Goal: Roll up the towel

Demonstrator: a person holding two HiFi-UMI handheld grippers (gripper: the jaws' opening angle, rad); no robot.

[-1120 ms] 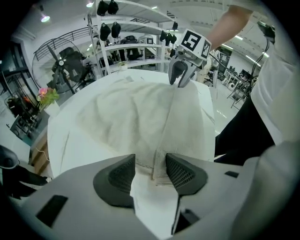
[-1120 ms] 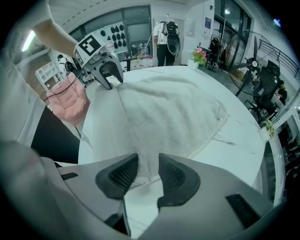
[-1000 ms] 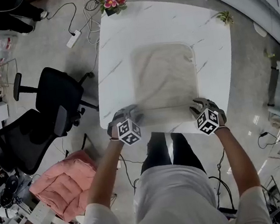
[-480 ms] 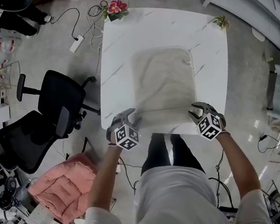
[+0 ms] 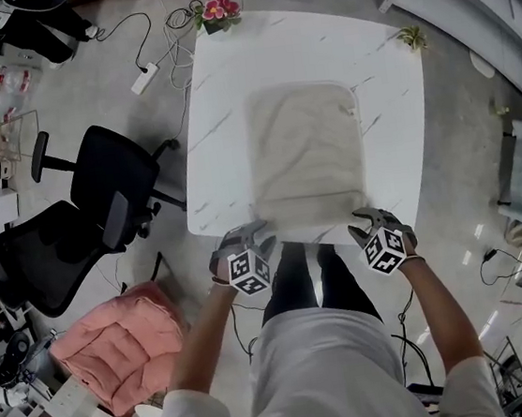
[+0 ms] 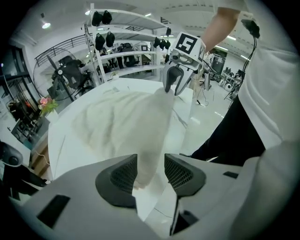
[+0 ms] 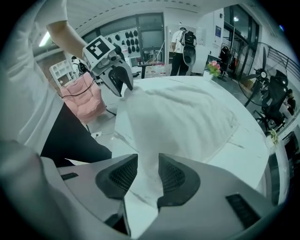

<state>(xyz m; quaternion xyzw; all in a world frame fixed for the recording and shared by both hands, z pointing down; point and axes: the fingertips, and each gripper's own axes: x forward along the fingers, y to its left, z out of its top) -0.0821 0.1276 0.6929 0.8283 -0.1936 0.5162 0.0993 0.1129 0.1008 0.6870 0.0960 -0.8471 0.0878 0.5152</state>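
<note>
A beige towel (image 5: 306, 150) lies spread on the white marble table (image 5: 216, 114), its near edge at the table's near rim. My left gripper (image 5: 251, 238) is at the towel's near left corner and my right gripper (image 5: 367, 224) at the near right corner. In the left gripper view the corner of the towel (image 6: 122, 122) runs between the pads (image 6: 123, 176); these jaws have just been closing and press on the cloth. In the right gripper view the towel (image 7: 187, 117) is pinched between the pads (image 7: 172, 177). The edge between the two corners is lifted off the table.
Two black office chairs (image 5: 99, 194) stand left of the table, with a pink cushion (image 5: 117, 343) on the floor near them. A flower pot (image 5: 216, 12) and a small plant (image 5: 410, 38) sit at the table's far corners. A power strip (image 5: 145, 77) and cables lie on the floor.
Both grippers have come back toward the person and a little closer together, lifting the towel's near edge. The towel's near edge now reaches the table's near rim.
</note>
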